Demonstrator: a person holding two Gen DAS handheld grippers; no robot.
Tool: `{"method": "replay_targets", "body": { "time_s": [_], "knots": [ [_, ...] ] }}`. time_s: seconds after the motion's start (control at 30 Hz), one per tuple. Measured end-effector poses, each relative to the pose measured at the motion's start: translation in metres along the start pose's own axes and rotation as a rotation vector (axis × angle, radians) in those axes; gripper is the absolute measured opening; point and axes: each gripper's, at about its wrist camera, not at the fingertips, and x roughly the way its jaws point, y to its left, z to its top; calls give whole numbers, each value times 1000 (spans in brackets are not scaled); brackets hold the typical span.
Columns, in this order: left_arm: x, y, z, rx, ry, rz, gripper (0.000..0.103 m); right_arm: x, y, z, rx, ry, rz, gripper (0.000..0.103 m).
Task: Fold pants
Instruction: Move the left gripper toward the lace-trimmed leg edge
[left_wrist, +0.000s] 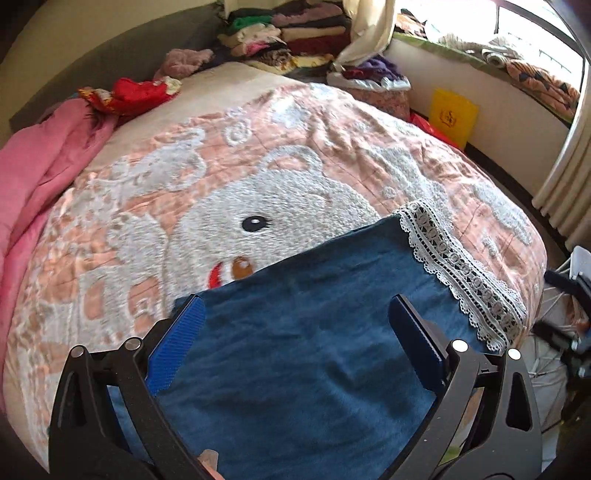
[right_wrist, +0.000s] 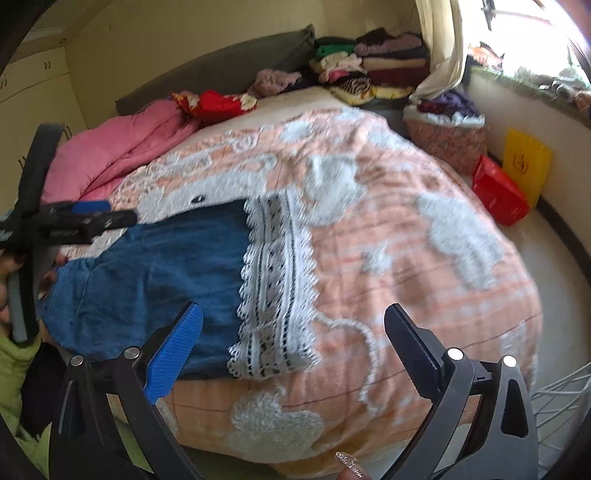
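Observation:
Blue denim pants with a white lace hem lie flat on the peach bear-pattern blanket. My left gripper is open just above the blue fabric, holding nothing. In the right wrist view the pants lie at the left with the lace hem toward the middle. My right gripper is open and empty above the hem end near the bed's front edge. The left gripper shows at the far left over the pants' other end.
A pink quilt lies along the bed's left side. Red cloth and stacked folded clothes sit at the head. A yellow bag and red box stand on the floor by the window wall.

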Motion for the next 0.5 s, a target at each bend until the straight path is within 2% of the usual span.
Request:
{"method": "replay_targets", "body": {
  "time_s": [0.1, 0.5],
  "knots": [
    [16, -7, 7, 19, 12, -25, 93, 13, 0, -6, 19, 40, 25, 98],
    [83, -30, 33, 94, 65, -92, 91, 39, -5, -19, 105, 108, 125, 98]
  ]
}}
